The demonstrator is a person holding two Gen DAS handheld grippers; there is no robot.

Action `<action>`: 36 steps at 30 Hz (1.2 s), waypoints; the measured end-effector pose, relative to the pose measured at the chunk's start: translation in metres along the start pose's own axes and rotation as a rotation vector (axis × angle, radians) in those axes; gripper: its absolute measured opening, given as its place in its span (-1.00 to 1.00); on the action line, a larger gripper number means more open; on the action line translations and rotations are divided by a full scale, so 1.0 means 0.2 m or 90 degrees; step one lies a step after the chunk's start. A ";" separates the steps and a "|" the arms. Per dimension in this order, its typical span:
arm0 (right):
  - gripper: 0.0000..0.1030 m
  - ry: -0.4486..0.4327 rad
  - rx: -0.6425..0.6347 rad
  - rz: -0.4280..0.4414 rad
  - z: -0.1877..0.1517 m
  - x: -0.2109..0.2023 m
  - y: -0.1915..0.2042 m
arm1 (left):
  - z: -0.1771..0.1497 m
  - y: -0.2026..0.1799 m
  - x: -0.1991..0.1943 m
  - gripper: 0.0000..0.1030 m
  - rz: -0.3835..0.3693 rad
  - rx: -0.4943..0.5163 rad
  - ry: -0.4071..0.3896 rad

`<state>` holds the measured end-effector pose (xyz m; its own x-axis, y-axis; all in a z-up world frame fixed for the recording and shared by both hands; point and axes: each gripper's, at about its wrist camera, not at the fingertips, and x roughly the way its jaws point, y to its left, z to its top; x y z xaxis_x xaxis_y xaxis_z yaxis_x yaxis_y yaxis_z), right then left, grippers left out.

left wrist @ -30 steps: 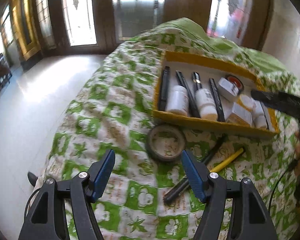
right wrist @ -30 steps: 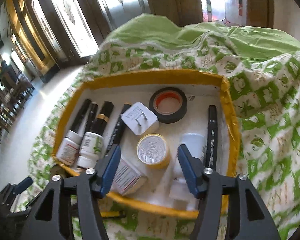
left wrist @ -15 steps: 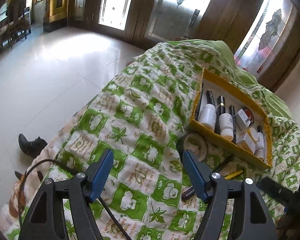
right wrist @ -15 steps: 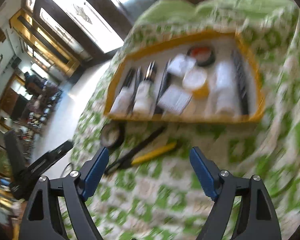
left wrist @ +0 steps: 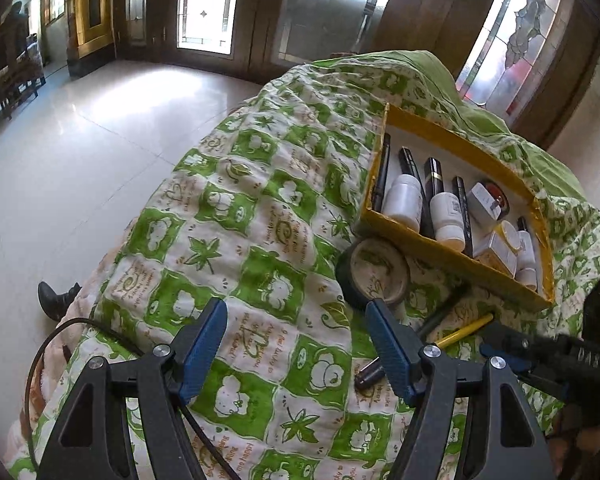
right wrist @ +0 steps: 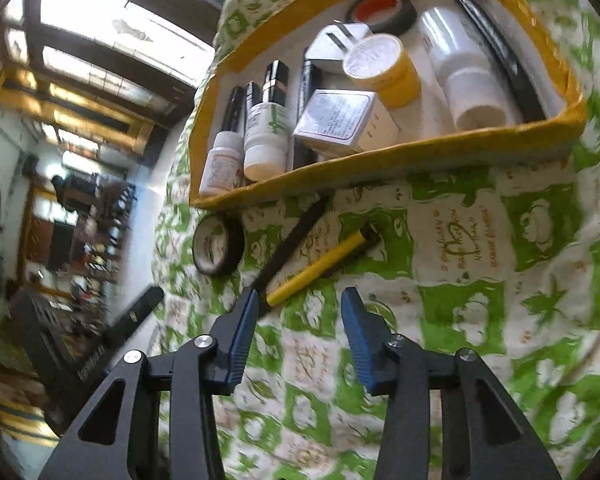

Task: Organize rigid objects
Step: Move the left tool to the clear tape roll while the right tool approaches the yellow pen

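Note:
On the green-and-white quilt, in front of the yellow box (right wrist: 380, 164), lie a yellow pen (right wrist: 320, 268), a black pen (right wrist: 292, 240) and a black tape roll (right wrist: 218, 244). My right gripper (right wrist: 300, 300) hangs low over the quilt with its jaws closing. The yellow pen's near end lies just ahead of the gap, by the left finger, and no pad presses on it. My left gripper (left wrist: 296, 320) stands open over bare quilt. The tape roll (left wrist: 374, 274) sits just beyond its right finger, with the yellow pen (left wrist: 464, 332) and black pen (left wrist: 440, 314) further right.
The yellow box (left wrist: 452, 256) holds white bottles, black pens, a small carton, a yellow-lidded jar, a plug and a red-cored tape roll. The quilt falls off at the left to a tiled floor with a black shoe (left wrist: 56, 300). A cable (left wrist: 60, 328) trails there.
My right gripper has come away from over the box and dropped to the quilt in front of it; its jaws widened, then narrowed. The left view rolled and drew back slightly.

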<state>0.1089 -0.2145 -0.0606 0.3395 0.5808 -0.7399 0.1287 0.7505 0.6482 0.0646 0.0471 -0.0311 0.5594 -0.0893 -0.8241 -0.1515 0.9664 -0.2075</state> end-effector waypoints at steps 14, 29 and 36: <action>-0.25 0.007 -0.017 0.018 -0.06 0.11 0.19 | 0.00 -0.02 0.00 0.46 -0.012 0.010 -0.002; -0.33 0.006 0.106 0.030 0.00 0.19 -0.04 | -0.01 -0.04 0.01 0.46 -0.008 0.019 0.003; -0.74 -0.001 0.077 0.018 0.04 0.17 -0.03 | -0.02 -0.07 0.02 0.46 -0.001 0.038 0.008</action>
<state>0.1275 -0.2015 -0.0888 0.3456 0.6012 -0.7205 0.2297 0.6903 0.6861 0.0658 0.0332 -0.0331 0.5491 -0.0930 -0.8306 -0.1023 0.9788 -0.1772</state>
